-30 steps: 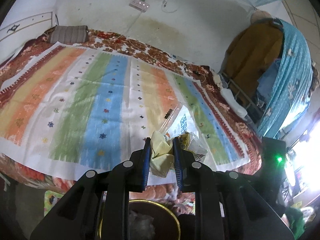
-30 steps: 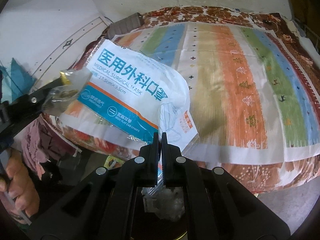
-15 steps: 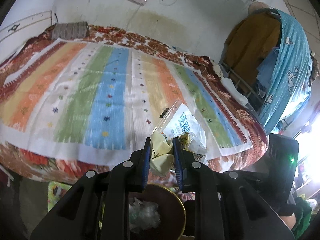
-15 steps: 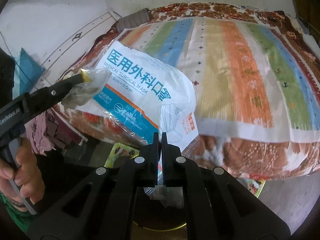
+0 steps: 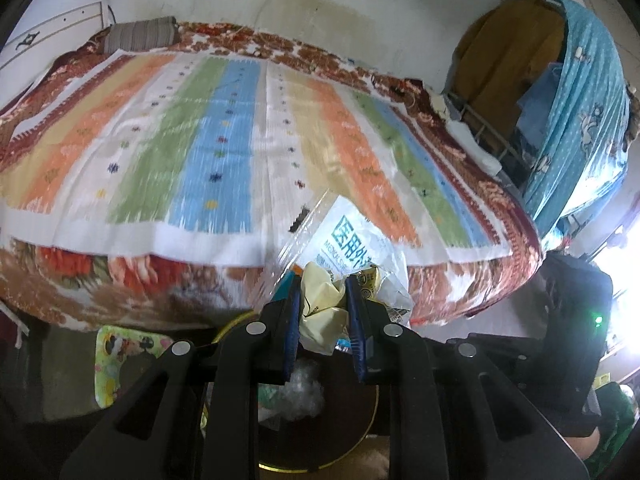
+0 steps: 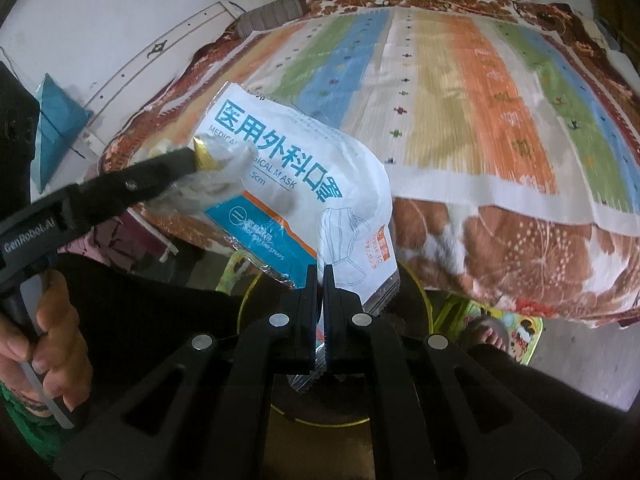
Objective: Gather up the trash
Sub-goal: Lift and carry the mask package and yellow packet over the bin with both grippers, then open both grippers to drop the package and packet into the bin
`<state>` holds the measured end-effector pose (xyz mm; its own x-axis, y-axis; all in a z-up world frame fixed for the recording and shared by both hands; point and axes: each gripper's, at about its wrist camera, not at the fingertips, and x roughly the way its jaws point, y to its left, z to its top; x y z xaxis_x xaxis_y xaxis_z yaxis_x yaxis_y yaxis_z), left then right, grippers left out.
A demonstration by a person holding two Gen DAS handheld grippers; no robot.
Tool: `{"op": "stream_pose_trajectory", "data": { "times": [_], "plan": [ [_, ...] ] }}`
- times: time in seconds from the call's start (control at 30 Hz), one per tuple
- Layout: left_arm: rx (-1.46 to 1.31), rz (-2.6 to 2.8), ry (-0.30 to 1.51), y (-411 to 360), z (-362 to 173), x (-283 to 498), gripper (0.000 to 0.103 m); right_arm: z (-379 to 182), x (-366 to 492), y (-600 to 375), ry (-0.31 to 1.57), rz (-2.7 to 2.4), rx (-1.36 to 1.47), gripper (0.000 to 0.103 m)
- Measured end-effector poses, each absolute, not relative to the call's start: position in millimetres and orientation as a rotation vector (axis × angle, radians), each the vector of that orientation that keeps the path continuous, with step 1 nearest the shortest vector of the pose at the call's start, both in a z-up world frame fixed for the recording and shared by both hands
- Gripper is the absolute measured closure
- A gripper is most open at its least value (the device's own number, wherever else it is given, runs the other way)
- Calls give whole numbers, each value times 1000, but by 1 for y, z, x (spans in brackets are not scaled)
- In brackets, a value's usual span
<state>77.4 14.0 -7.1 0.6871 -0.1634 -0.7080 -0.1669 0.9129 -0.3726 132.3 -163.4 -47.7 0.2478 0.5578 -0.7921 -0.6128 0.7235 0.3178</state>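
Note:
My left gripper (image 5: 323, 280) is shut on a crumpled yellow and clear wrapper (image 5: 320, 312), held above a dark round bin with a yellow rim (image 5: 372, 416) that has clear plastic trash (image 5: 298, 394) inside. My right gripper (image 6: 320, 276) is shut on the lower edge of a white and blue surgical mask packet (image 6: 288, 184), held above the same bin (image 6: 420, 292). The packet also shows in the left wrist view (image 5: 352, 240). The left gripper (image 6: 192, 160) with its wrapper (image 6: 208, 192) shows at the left of the right wrist view.
A bed with a striped coloured sheet (image 5: 224, 136) and a floral blanket edge (image 6: 500, 248) lies beyond the bin. A green cartoon mat (image 5: 120, 360) is on the floor. A blue patterned cloth (image 5: 576, 120) hangs at the right.
Both grippers have pulled back from the bed with their trash and moved lower. The bin now lies more fully beneath them.

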Motion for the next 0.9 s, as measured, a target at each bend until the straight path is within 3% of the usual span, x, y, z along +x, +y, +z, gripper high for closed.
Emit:
{"op": "stream_pose_trajectory", "data": {
  "times": [0.9],
  "plan": [
    [-534, 204, 1178, 10, -111, 97, 81, -148, 130, -151, 1355, 632, -131, 101]
  ]
}}
